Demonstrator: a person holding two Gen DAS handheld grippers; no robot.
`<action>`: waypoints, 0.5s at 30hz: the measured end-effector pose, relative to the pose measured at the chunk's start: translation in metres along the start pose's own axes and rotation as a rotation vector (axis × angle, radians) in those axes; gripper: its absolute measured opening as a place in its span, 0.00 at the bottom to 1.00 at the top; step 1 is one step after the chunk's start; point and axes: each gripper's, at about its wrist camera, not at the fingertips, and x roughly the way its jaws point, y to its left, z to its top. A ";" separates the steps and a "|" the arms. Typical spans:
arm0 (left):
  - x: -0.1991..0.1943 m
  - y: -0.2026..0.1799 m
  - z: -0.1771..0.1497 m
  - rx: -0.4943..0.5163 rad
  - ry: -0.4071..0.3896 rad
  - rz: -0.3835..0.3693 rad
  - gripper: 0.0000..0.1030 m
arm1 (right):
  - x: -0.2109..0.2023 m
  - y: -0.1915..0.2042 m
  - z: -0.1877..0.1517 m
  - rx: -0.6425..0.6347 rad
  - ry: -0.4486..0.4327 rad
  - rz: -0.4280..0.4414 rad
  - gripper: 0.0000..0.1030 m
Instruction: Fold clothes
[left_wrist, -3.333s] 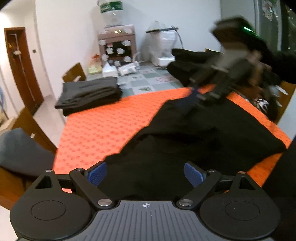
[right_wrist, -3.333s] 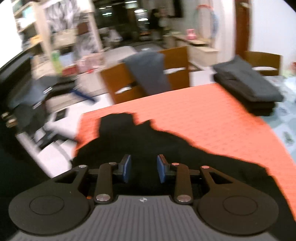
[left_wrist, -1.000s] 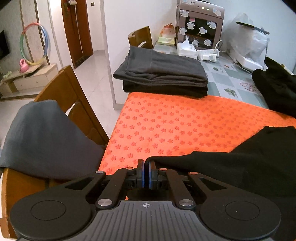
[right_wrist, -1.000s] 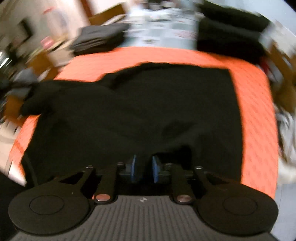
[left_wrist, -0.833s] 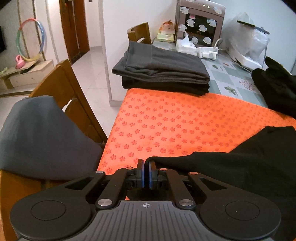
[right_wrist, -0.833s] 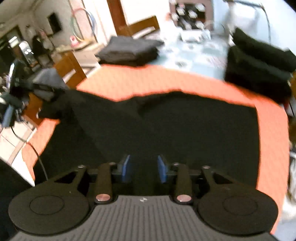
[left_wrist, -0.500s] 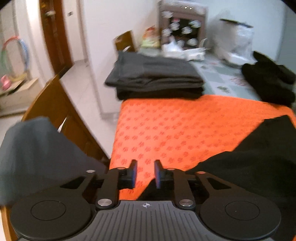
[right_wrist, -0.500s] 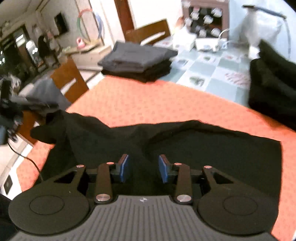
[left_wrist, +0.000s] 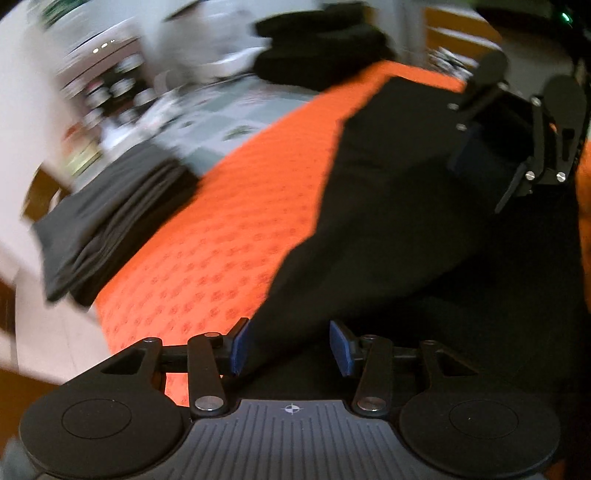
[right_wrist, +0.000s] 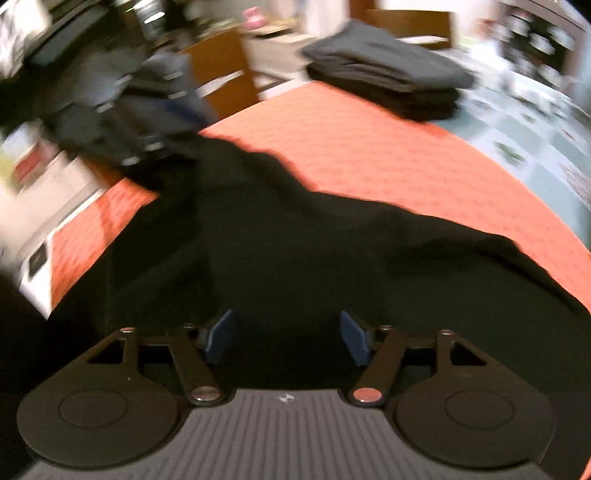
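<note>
— Dim indoor light; both fisheye views smear with motion blur, worst at the bent edges

— The black cloth garment shows no folds, only darkness

wooden chair beside orange-covered table, pale tiled floor

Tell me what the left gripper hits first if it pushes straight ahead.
Probably the black garment: it lies directly beyond the open left gripper on the orange mat. Height above the cloth is unclear.
</note>
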 end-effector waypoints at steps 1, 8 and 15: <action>0.003 -0.006 0.002 0.044 -0.004 -0.011 0.48 | 0.004 0.005 -0.001 -0.023 0.015 -0.003 0.69; 0.017 -0.036 0.001 0.214 -0.050 0.015 0.50 | 0.021 0.027 -0.008 -0.138 0.062 -0.069 0.59; 0.026 -0.047 0.005 0.272 -0.105 0.082 0.16 | -0.005 0.020 0.008 -0.071 -0.043 -0.208 0.03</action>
